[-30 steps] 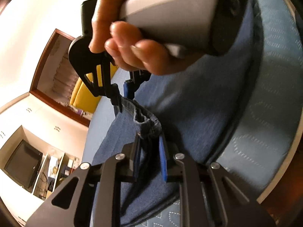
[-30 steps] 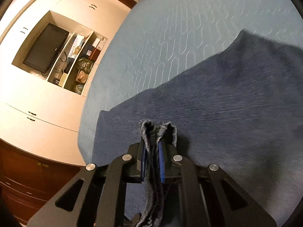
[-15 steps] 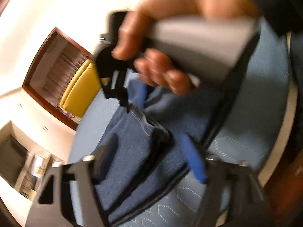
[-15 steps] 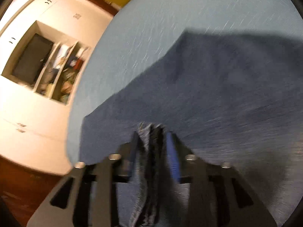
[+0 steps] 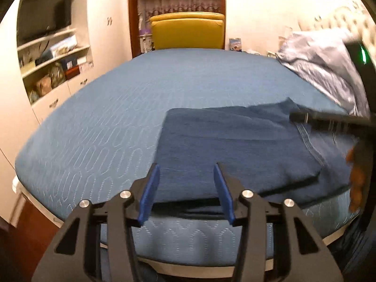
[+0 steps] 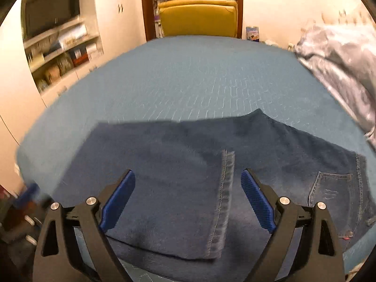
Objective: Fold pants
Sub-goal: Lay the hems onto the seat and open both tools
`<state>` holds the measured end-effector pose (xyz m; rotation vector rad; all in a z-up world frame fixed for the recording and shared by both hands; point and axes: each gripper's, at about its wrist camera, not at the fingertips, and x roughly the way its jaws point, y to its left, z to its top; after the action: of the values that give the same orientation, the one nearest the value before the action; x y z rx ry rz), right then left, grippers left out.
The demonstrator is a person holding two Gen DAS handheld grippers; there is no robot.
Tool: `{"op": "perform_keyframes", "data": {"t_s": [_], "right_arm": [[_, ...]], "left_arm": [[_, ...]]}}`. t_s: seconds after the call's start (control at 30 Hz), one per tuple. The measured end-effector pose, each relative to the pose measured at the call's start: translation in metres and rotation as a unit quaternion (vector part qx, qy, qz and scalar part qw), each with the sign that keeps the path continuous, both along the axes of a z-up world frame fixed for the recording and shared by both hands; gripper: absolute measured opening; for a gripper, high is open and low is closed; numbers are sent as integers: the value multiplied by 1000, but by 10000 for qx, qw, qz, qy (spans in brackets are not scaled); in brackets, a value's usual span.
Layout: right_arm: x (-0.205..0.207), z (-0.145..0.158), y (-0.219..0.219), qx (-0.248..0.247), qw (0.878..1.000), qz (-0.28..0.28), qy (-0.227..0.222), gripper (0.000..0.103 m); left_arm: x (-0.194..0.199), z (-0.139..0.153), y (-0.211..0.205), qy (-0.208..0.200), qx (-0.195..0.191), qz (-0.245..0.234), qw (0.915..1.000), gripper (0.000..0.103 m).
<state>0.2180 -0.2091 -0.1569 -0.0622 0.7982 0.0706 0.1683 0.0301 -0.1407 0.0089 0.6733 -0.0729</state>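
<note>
A pair of dark blue denim pants (image 6: 188, 176) lies folded and flat on a bed covered with a quilted, lighter blue bedspread (image 5: 164, 82). The pants sit near the bed's front edge, the edge closest to me, with a wide stretch of bare bedspread beyond them. A folded-over leg lies on top, its stitched hem (image 6: 223, 199) running toward me, and a back pocket (image 6: 329, 192) shows on the part of the pants to the right of that hem.

My right gripper (image 6: 188, 199) hangs above the pants with its blue-padded black jaws spread wide and opening further. The hem shows in the gap between them, but the pads do not touch the cloth and hold nothing.

My left gripper (image 5: 185, 188) hangs over the front-left part of the pants, close to the bed's front edge. Its jaws stand partly apart and are closing, with only the flat denim seen between them and nothing gripped.

In the left wrist view, to the right of the pants, part of my other hand (image 5: 357, 176) and its dark tool appear, blurred.

Beyond the far edge of the bed stands a yellow padded chair (image 5: 188, 33) in a wood-framed doorway. To the left of the bed, a cream wall unit holds a dark flat television (image 5: 44, 16) above cluttered shelves. At the right end of the bed lies a rumpled grey-blue satin cover (image 6: 340, 63).
</note>
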Motion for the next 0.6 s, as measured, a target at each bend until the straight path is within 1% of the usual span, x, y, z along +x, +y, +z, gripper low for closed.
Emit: {"op": "perform_keyframes", "data": {"t_s": [0.1,0.17,0.27,0.3,0.33,0.37,0.4,0.43,0.47,0.5,0.53,0.57,0.6], "right_arm": [[-1,-16,12,-222,9996,72,143,89],[-1,-26,16,-423,9989,62,181,89],[6,-43,19,-443,9983,75,383,89],[7,-50,17,-495,9977,2,473,89],[7,-56,19,-508,9969,-43,592,89],[9,-64,16,-434,9963,-85,740,91],[9,-67,13,-346,9963,-175,770,95],[10,-69,8,-239,9961,-299,791,98],[12,-72,2,-33,9956,-337,872,98],[12,-72,0,20,9956,-318,878,98],[13,-73,0,-22,9959,-272,867,98],[13,-73,0,-64,9960,-249,855,98],[12,-72,0,-51,9960,-256,852,98]], "left_arm": [[-1,-5,-6,32,-34,-196,9998,48],[4,-12,-10,76,-178,-336,9992,48],[20,-23,-13,176,-300,-312,9989,49],[31,-30,-12,282,-281,-352,9986,52],[43,-44,-20,556,-130,-413,9975,55],[48,-54,-25,765,76,-434,9961,56],[45,-59,-28,771,152,-440,9959,57],[43,-60,-29,691,155,-420,9966,63],[42,-61,-30,710,155,-400,9966,65],[40,-61,-31,703,188,-383,9966,68],[39,-61,-32,703,215,-359,9966,74],[37,-60,-31,711,211,-354,9966,76],[37,-58,-32,758,159,-367,9963,87]]}}
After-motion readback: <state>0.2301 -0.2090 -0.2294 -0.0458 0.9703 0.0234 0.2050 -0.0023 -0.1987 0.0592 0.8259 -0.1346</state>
